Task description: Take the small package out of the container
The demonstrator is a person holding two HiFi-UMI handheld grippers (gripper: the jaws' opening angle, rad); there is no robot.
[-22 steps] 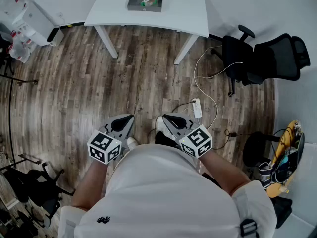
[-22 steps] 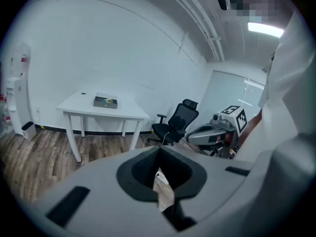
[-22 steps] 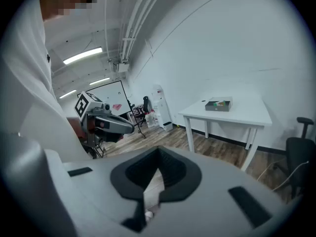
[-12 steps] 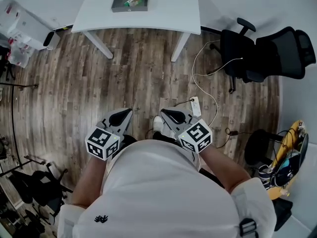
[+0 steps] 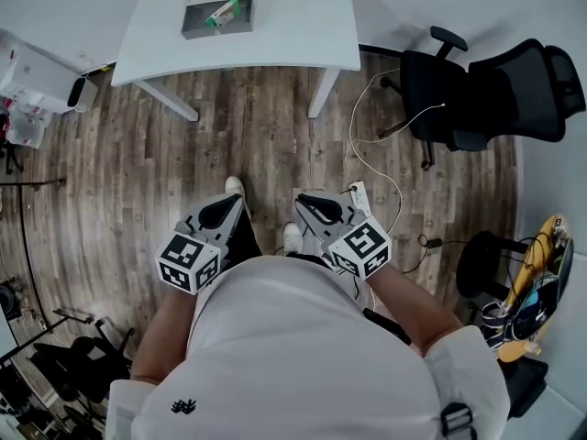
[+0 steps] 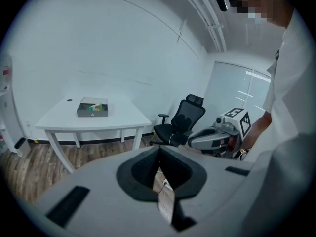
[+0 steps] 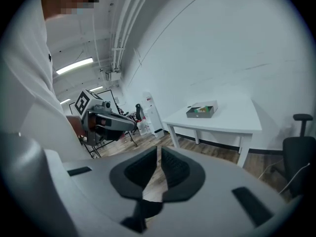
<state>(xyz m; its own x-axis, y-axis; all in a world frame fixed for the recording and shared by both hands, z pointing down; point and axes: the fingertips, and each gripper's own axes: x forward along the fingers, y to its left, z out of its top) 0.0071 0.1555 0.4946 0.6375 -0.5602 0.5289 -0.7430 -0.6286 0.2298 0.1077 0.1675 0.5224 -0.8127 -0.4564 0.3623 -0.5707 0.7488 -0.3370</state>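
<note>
Two grippers were held low and close to the person's body, well apart from the task's things: the left gripper (image 5: 229, 207) had its jaws pressed together with nothing between them, and the right gripper (image 5: 312, 205) was likewise closed on nothing. Far ahead, a white table (image 5: 293, 26) carried the grey container (image 5: 197, 31), an open shallow box whose long side ran parallel to the table's near edge. Inside it lay the small package (image 5: 223, 13), green and white, its long axis slanted across the box from the near left toward the far right. The container sat on the left half of the tabletop, set back from the near edge, with bare white surface on its right. Between the person and the table stretched open wooden floor (image 5: 138, 172). To the right of the table stood a black office chair (image 5: 459, 99), with a white cable (image 5: 367, 136) trailing over the boards beside it.
</note>
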